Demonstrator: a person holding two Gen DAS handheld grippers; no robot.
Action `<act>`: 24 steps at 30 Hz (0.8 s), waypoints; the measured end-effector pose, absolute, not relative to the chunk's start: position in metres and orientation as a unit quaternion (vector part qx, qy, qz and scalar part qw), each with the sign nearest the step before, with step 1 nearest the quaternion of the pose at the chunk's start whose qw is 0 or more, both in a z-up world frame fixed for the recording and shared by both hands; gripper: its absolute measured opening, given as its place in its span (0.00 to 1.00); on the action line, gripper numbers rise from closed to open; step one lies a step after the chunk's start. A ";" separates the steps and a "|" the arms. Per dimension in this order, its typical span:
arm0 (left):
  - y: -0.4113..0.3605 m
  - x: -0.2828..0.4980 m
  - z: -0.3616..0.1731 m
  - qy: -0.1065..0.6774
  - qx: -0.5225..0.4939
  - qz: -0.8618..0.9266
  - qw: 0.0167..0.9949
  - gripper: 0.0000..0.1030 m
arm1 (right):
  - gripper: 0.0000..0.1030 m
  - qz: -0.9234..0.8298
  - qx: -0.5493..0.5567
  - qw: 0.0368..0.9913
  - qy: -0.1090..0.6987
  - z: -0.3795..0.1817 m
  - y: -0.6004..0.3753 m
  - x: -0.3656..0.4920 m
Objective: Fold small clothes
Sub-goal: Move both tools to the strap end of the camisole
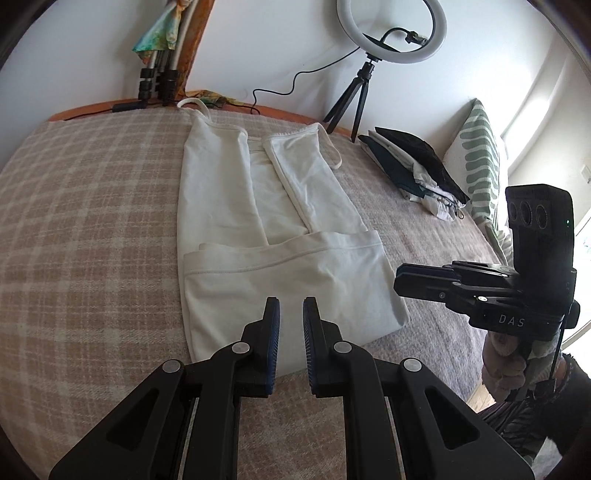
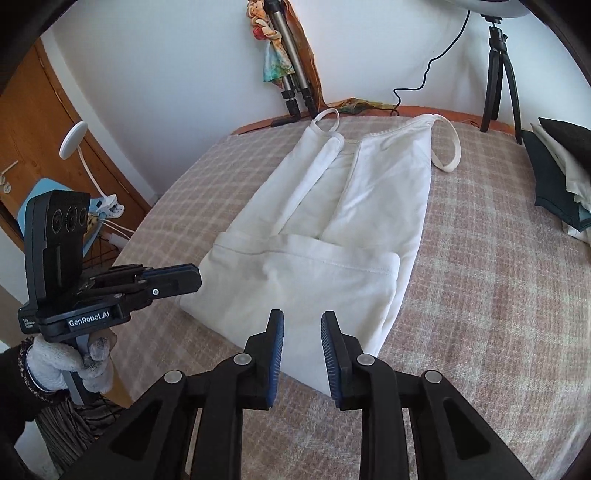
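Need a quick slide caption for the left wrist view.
Open left gripper hovers above the partly folded white top on a checked blanket.

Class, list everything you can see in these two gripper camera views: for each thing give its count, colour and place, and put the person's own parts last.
Tank top: one, white, flat mid-bed, sides folded in, bottom hem folded up.
Blanket: one, beige-and-cream plaid, covering the bed.
Clothes pile: one, dark and white pieces, on the bed right of the top.
Pillow: one, green-and-white patterned, behind the pile.
Ring light: one, white on a black tripod, at the far edge.
Tripod legs with scarf: one set, silver-black, colourful scarf, against the wall.
Left hand-held gripper: one, black with blue pads, open above the near edge of the top.
Right hand-held gripper: one, same colours, open, empty.
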State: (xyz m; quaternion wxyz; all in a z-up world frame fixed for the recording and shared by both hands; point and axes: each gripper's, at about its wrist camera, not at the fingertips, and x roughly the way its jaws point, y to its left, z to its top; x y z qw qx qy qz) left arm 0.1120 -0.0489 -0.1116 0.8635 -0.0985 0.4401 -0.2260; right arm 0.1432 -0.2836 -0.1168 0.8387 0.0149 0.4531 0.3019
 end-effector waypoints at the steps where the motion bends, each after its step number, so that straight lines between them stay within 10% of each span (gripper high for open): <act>1: -0.055 0.115 -0.112 0.438 -0.098 -0.230 0.864 0.11 | 0.22 0.302 0.019 0.842 0.448 -0.117 -0.282 0.147; 13: -0.059 0.127 -0.138 0.451 -0.004 -0.141 0.881 0.11 | 0.14 0.206 0.027 0.848 0.488 -0.149 -0.298 0.181; 20: -0.015 0.133 -0.126 0.441 -0.053 -0.126 0.887 0.11 | 0.28 0.193 0.052 0.851 0.486 -0.143 -0.325 0.183; 24: -0.003 0.150 -0.110 0.427 -0.094 -0.143 0.888 0.39 | 0.37 0.208 0.079 0.859 0.461 -0.126 -0.337 0.202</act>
